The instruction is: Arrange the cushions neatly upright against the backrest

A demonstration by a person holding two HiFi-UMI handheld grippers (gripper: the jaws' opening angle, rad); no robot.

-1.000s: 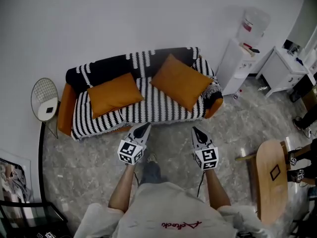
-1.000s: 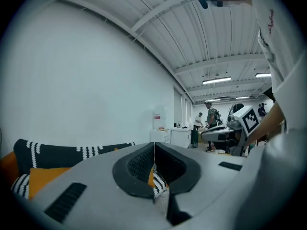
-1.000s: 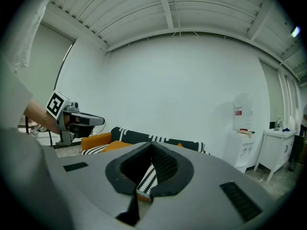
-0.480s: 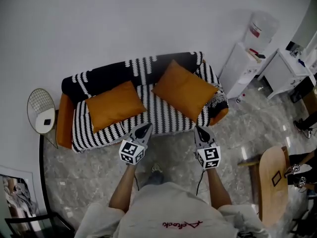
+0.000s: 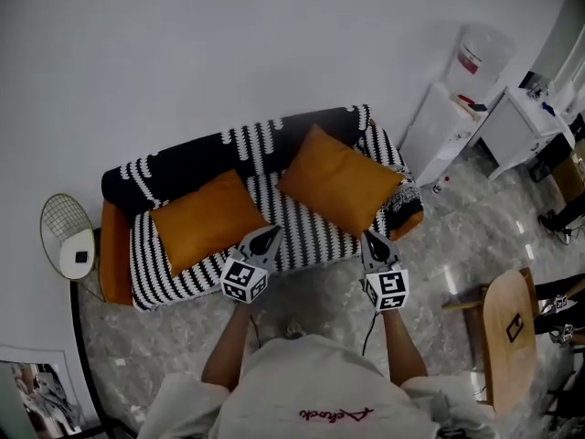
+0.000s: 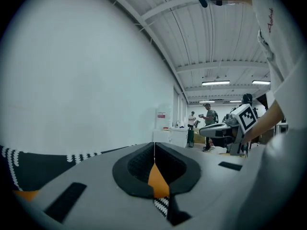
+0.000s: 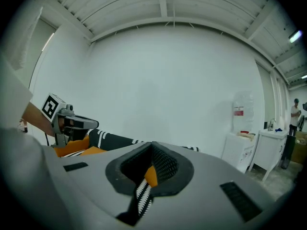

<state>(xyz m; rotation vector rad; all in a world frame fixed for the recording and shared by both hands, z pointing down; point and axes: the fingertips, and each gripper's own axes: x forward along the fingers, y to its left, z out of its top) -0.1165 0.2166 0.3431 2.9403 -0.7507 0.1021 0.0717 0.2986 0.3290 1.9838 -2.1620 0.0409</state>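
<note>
Two orange cushions lie flat on a sofa (image 5: 302,229) draped in a black-and-white striped cover. The left cushion (image 5: 207,219) rests on the left seat. The right cushion (image 5: 338,177) lies tilted as a diamond, its top corner near the backrest (image 5: 210,152). My left gripper (image 5: 264,240) is shut and empty, its tip over the seat's front edge beside the left cushion. My right gripper (image 5: 373,243) is shut and empty just in front of the right cushion's lower corner. In both gripper views the jaws meet at the tip, the left gripper (image 6: 154,147) and right gripper (image 7: 151,148) with only orange and stripes beyond.
A wire side table (image 5: 66,238) stands left of the sofa. A water dispenser (image 5: 454,108) and white cabinet (image 5: 526,122) stand at the right. A wooden chair (image 5: 507,337) is at the lower right on the marble floor. People stand in the distance (image 6: 208,116).
The view has moved closer to the sofa; both grippers now reach its front edge. Both stay shut. The cushions have not moved.
</note>
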